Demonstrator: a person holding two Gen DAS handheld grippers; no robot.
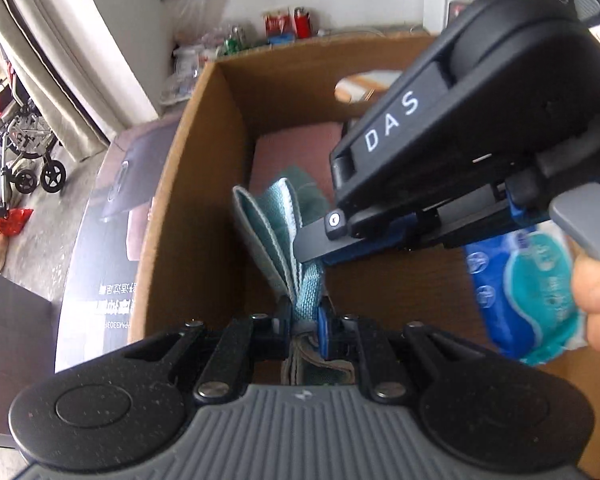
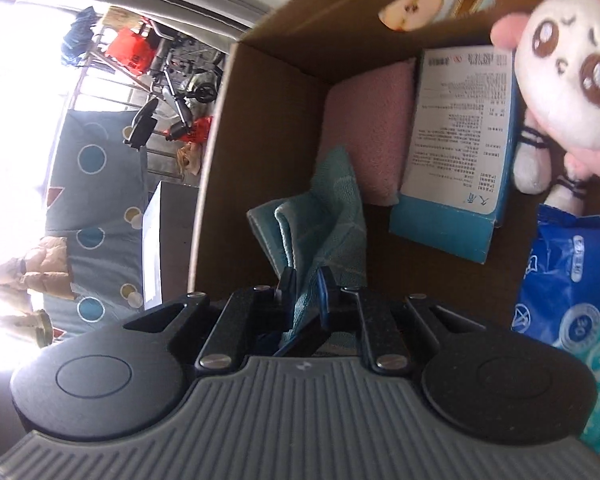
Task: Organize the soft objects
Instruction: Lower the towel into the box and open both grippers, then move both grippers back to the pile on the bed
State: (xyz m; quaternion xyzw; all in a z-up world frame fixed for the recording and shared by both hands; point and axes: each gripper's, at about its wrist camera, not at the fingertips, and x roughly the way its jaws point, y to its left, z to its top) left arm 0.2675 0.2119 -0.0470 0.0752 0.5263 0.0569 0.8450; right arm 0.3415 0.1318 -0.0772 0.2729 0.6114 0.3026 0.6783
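Teal cloth, folded into several layers, hangs over the open cardboard box, pinched from two sides. Nearest the left wrist camera, the left gripper is clamped narrow on a lower fold of the cloth. The right gripper reaches in from the right side of that view and nips the cloth further up; its own camera shows its tips closed down on the teal weave, with the loose folds standing up beyond them.

Past the cloth, on the box floor: a pink towel lies against the far wall, a blue-and-white carton leans beside it, and a blue tissue pack sits at the right edge. A plush toy shows at the top right, above the contents. Whether it is held or resting, I cannot tell.

Step in hand, as I judge it: setting the cloth down into the free floor space left of the carton and in front of the towel. To do it well, lower both grips together so the folds stay stacked, keep clear of the near box wall, seat the bundle flat on the floor, then release both without dragging a layer back up.
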